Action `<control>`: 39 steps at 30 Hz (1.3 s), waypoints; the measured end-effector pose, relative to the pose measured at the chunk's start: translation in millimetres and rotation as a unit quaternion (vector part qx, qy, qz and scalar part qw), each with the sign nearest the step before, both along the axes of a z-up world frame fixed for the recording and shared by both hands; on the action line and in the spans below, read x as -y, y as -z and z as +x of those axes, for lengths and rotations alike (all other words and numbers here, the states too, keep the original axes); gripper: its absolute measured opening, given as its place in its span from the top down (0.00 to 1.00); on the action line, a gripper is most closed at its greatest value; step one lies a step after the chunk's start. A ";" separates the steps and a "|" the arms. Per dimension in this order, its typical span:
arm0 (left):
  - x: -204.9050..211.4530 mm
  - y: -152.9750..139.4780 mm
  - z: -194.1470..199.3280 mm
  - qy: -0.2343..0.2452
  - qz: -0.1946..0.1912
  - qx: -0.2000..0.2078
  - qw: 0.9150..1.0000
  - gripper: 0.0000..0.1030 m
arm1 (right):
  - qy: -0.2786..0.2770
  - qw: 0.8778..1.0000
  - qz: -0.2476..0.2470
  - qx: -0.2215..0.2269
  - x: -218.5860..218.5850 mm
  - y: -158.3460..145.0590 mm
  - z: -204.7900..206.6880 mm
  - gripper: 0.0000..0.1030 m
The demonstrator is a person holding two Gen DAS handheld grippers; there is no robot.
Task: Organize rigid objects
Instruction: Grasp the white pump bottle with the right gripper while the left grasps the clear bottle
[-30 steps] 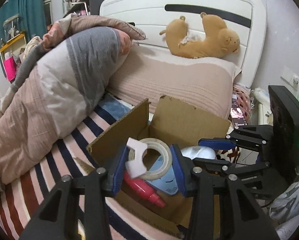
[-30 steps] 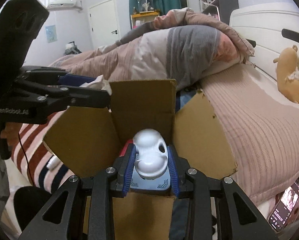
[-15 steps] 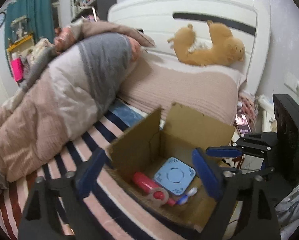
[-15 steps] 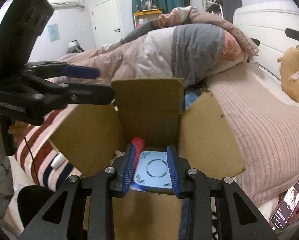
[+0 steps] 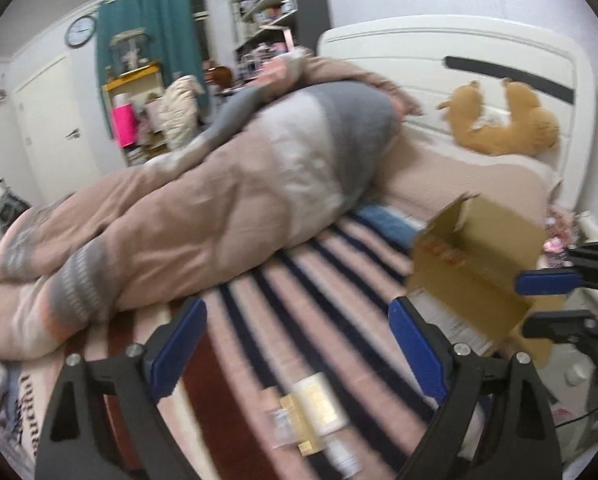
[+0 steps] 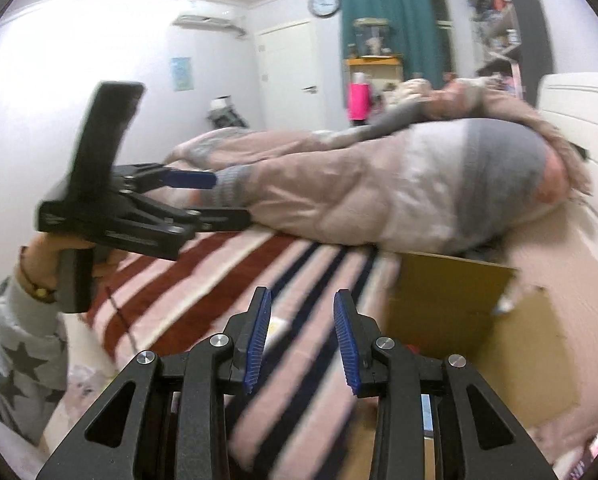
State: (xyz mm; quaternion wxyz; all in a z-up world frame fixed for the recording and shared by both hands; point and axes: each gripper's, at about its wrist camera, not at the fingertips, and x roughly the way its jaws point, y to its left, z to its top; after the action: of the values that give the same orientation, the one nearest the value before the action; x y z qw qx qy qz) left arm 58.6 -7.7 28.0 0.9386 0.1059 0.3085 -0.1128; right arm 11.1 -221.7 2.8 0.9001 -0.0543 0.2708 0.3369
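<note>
A: Left hand-held gripper [image 5: 297,312]?

B: Released. Its jaws have just been opening and now stand wide, with nothing between them. It hangs over the striped bed sheet [image 5: 259,360]. A hand [image 6: 47,248] in a star-print sleeve [image 6: 15,360] holds it.

A: The right one?

B: Right hand-held gripper [image 6: 302,294] is clenched down to a narrow slot, grasping nothing. Only sheet shows through the gap.

A: Where are the things to sort?

B: A cardboard box [image 5: 471,264] sits on the bed toward the headboard end, flaps up, off to the right of both grippers. What is inside cannot be made out from here. A gold packet [image 5: 315,412] lies on the sheet just below the left jaws, with a small white bottle [image 5: 341,456] beside it. Both are blurred.

A: Edges, room?

B: A bunched quilt [image 5: 219,208] walls the far side of the bed. The striped strip between the quilt and the near edge of the bed is open. The box stands near that edge. A plush toy [image 5: 507,124] lies against the headboard, well apart from the box.
</note>
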 end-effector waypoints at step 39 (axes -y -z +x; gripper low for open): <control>-63.8 192.5 26.0 0.009 -0.122 -0.173 0.977 0.68 | -0.015 0.965 -0.183 -0.189 -120.3 173.1 51.7 0.78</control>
State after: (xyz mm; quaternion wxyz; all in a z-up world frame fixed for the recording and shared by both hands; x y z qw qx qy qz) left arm 84.6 56.1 -164.6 0.8758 -0.0276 0.4491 -0.1746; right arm 62.8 -101.4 -170.3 0.8018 -0.1578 0.4925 0.2994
